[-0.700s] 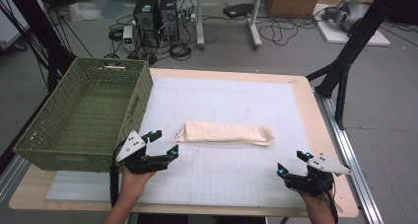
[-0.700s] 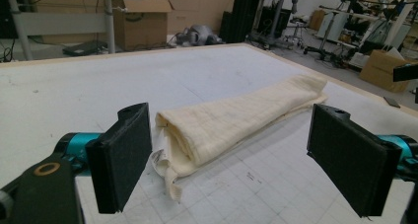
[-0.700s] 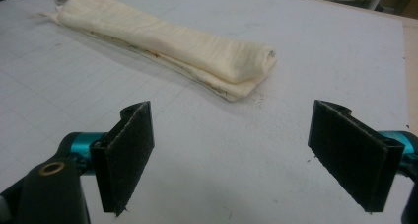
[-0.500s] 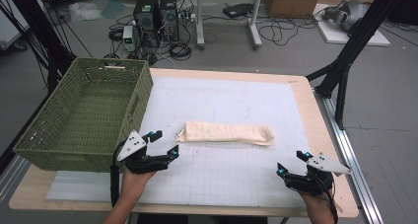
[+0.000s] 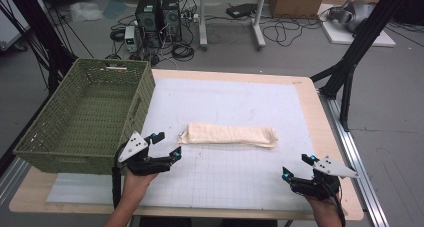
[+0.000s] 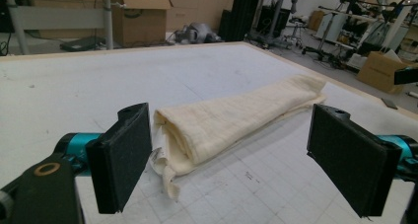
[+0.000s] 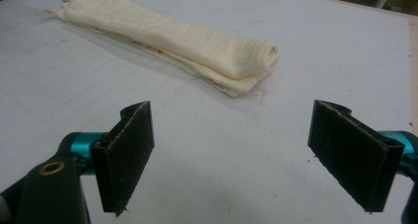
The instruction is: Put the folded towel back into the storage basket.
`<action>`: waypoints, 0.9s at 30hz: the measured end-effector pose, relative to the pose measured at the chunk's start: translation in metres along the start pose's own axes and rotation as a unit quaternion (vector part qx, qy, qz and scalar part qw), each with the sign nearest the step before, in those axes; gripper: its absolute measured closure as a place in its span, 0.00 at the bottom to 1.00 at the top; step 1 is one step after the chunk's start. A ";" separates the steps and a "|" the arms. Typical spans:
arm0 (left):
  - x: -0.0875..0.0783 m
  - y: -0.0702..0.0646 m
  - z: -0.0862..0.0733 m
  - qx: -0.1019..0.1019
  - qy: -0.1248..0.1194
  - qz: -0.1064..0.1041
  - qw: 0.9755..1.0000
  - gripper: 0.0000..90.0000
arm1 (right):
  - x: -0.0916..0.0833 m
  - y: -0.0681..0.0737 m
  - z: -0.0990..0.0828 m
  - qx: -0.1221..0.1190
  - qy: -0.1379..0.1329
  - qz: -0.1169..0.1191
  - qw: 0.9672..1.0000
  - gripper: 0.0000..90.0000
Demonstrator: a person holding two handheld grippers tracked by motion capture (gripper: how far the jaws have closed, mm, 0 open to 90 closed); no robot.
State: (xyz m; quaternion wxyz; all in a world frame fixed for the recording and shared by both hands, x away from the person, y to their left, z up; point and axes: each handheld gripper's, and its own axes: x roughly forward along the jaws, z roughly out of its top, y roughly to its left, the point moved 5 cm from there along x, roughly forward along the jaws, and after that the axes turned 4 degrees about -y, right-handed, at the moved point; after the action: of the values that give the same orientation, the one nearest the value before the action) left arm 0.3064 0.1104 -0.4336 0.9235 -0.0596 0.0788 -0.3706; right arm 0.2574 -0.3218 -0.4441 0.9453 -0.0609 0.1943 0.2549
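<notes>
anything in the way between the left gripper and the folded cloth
Nothing visible. The left gripper has its jaws open, pointing at the near end of the folded cloth, with just bare white mat between them.

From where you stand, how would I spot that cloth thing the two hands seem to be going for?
Find the white gridded mat that covers the wooden table, with a green woven basket on its left side. Near the mat's middle, just right of the basket, lies a folded towel. It is the one soft, cream-coloured thing there, long and flat, lying loose on the mat.
</notes>
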 end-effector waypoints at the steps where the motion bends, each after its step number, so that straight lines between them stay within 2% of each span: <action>1: 0.000 -0.001 0.000 -0.001 0.001 -0.002 1.000 0.19 | 0.000 0.001 0.000 -0.001 0.001 0.001 1.000 0.18; 20: 0.004 -0.009 0.005 0.015 0.008 -0.017 1.000 0.19 | 0.001 -0.001 -0.001 0.005 -0.001 0.003 1.000 0.18; 23: 0.004 -0.010 0.005 0.015 0.013 -0.016 1.000 0.20 | 0.002 -0.001 -0.001 0.004 -0.002 0.004 1.000 0.18; 27: 0.004 -0.010 0.006 0.012 0.009 -0.023 1.000 0.20 | 0.003 -0.001 -0.001 0.004 -0.001 0.005 1.000 0.18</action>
State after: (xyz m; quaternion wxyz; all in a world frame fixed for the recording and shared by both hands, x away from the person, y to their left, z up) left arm 0.3034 0.1010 -0.4262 0.9148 -0.0466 0.0814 -0.3928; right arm 0.2602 -0.3215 -0.4461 0.9445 -0.0559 0.1945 0.2588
